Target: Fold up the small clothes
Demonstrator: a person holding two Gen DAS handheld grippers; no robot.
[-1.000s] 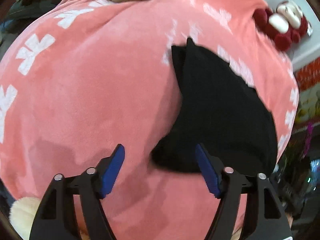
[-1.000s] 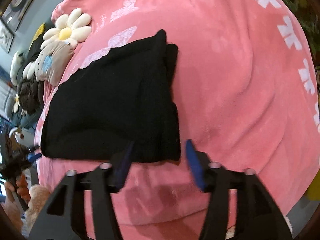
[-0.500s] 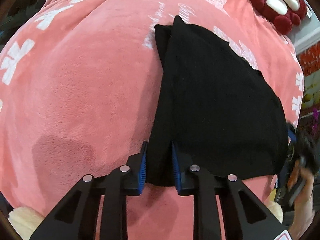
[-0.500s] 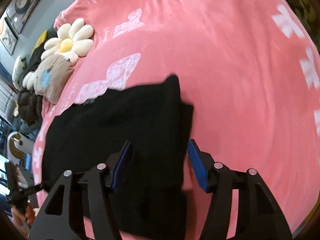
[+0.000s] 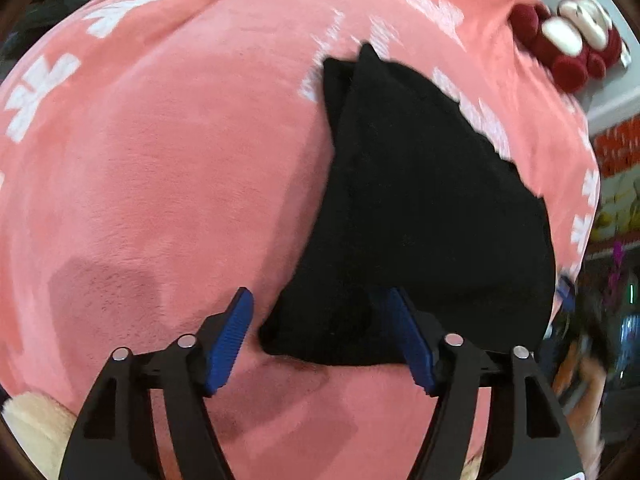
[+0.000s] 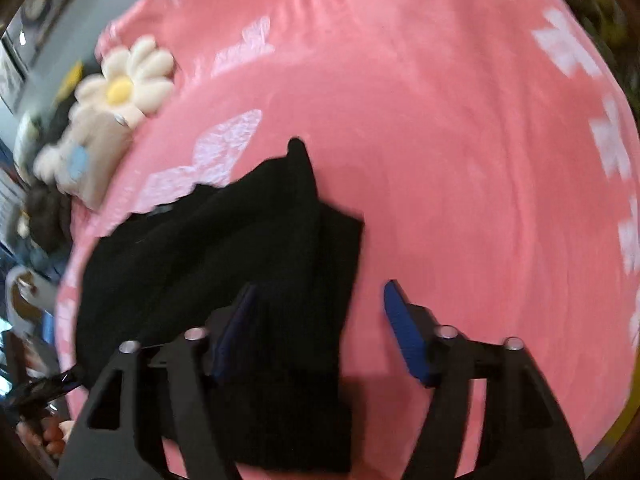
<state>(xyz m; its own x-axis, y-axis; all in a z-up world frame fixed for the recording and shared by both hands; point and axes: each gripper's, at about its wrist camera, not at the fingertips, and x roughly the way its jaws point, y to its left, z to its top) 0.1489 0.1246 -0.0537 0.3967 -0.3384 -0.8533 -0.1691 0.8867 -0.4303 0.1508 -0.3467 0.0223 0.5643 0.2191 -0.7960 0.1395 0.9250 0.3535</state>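
A folded black garment (image 5: 416,208) lies flat on a pink blanket (image 5: 168,168). In the left wrist view my left gripper (image 5: 320,336) is open, its blue pads on either side of the garment's near left corner, which lies between them. In the right wrist view the same garment (image 6: 248,264) fills the lower left. My right gripper (image 6: 320,328) is open over the garment's right edge, its left pad above the cloth and its right pad above bare pink blanket (image 6: 460,160). Neither gripper holds anything.
A red and white plush toy (image 5: 568,48) lies at the blanket's far right edge. A daisy-shaped cushion (image 6: 124,80) and a beige plush (image 6: 88,148) sit at the far left in the right wrist view. A person's hand (image 5: 584,376) shows at the lower right.
My left gripper, shut on the garment's corner half a second ago, has opened and let it go. My right gripper stayed open and shifted slightly over the garment's right edge.
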